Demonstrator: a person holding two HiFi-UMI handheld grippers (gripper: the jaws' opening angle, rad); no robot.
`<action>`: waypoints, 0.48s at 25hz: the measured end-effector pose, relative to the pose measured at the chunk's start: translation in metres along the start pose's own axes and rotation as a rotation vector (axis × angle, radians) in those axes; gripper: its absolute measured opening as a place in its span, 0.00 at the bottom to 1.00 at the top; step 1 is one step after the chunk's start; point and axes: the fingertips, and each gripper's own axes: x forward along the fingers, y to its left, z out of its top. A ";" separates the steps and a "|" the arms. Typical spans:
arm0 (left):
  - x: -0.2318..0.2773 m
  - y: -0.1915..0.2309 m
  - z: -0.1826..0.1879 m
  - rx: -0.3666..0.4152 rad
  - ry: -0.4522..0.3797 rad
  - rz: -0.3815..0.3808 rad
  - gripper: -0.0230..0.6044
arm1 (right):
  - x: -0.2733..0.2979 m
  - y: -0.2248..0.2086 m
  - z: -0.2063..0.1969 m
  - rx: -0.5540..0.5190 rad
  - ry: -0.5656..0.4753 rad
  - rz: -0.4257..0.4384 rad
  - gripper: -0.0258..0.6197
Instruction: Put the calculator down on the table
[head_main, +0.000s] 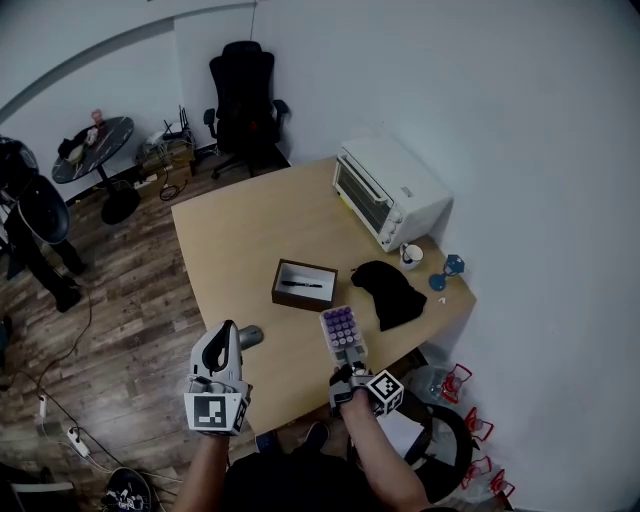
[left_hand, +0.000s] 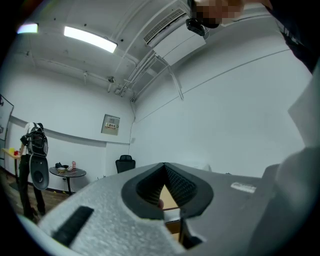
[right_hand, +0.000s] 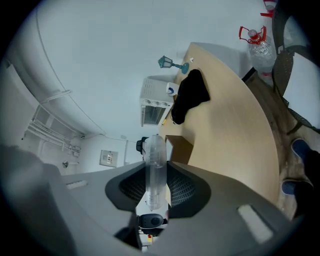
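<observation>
The calculator (head_main: 339, 328), white with purple keys, stands tilted above the near edge of the wooden table (head_main: 240, 235). My right gripper (head_main: 347, 352) is shut on its lower end. In the right gripper view the calculator (right_hand: 154, 167) shows edge-on, pressed between both pads, with the table (right_hand: 235, 130) beyond it and the view rolled sideways. My left gripper (head_main: 229, 332) hangs at the table's near left edge with its jaws together and nothing in them. The left gripper view shows its fingertips (left_hand: 161, 167) meeting, pointing level at a white wall.
On the table lie a brown box (head_main: 304, 284) holding a pen, a black cloth (head_main: 390, 292), a white toaster oven (head_main: 390, 190), a mug (head_main: 411, 257) and a small blue stand (head_main: 448, 270). A small grey object (head_main: 251, 337) sits by the left gripper. A black chair (head_main: 243, 100) stands behind.
</observation>
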 end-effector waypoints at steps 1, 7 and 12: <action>0.000 0.000 -0.001 -0.002 0.001 0.003 0.03 | 0.003 -0.013 0.000 -0.006 0.008 -0.019 0.21; -0.004 0.000 -0.001 0.016 0.013 0.007 0.03 | 0.017 -0.087 -0.007 -0.002 0.048 -0.118 0.21; -0.004 -0.003 0.001 0.033 0.019 0.007 0.03 | 0.023 -0.131 -0.010 -0.016 0.088 -0.207 0.21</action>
